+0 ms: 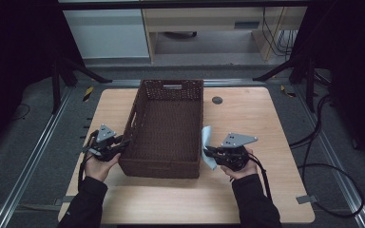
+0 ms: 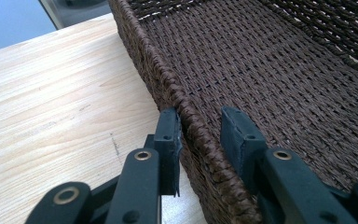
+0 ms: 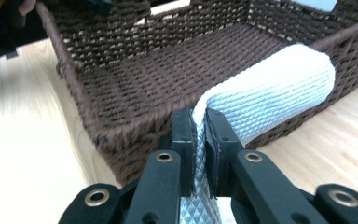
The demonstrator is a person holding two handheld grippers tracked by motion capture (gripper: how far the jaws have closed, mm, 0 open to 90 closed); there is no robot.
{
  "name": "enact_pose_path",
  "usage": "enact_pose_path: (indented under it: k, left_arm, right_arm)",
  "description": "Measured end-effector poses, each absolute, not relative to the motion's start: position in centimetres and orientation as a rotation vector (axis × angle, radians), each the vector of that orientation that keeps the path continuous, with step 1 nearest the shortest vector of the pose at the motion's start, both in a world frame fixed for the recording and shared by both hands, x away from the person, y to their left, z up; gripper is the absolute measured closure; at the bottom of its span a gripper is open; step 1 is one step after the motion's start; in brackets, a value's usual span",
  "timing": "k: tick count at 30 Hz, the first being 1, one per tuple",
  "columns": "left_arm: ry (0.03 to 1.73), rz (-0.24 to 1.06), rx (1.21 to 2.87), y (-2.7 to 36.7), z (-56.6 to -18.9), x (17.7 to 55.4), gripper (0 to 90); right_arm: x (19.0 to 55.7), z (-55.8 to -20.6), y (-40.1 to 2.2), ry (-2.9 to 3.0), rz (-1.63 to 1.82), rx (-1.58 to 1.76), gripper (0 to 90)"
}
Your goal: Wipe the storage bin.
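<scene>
A: Cloth (image 3: 265, 98), pale blue with a quilted diamond texture, is pinched between the shut jaws of the right claw (image 3: 200, 122) and is draped over the right rim of the wicker basket (image 1: 166, 128). How is the step done well?

B: The fold should be carried over the rim and lowered onto the woven floor before it is released, so that nothing is snagged on the coarse braid.

A: And the left claw (image 2: 200, 130)?

B: The basket's left wall is straddled by its part-closed jaws; one pad is pressed to the outside, while a gap is seen inside. The rectangular basket is thus steadied on the pale wooden worktop (image 1: 247, 199).
</scene>
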State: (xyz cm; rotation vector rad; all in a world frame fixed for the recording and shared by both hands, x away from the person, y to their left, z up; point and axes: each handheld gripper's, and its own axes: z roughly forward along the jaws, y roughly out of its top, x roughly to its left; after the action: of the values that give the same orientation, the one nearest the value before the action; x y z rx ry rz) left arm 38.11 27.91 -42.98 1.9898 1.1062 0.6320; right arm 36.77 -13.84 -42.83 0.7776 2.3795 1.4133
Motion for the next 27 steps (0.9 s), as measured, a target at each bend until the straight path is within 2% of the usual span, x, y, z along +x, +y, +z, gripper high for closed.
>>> enact_pose_path:
  k: [14, 17, 22, 27]
  left_arm:
    - [1.105, 0.621, 1.985, 28.0, -43.0, 38.1, 67.3]
    - [1.106, 0.619, 1.983, 28.0, -43.0, 38.1, 67.3]
    - [1.105, 0.62, 1.986, 28.0, -43.0, 38.1, 67.3]
    - [1.107, 0.615, 1.982, 28.0, -43.0, 38.1, 67.3]
  right_arm:
    - [36.3, -48.8, -13.2, 2.475, 1.356, 0.876, 83.9]
    - [36.2, -47.7, -13.4, 2.441, 1.401, 0.859, 83.9]
    - [36.0, -43.7, -13.7, 2.377, 1.443, 0.795, 83.9]
    - [35.7, -42.2, -13.8, 2.412, 1.423, 0.768, 83.9]
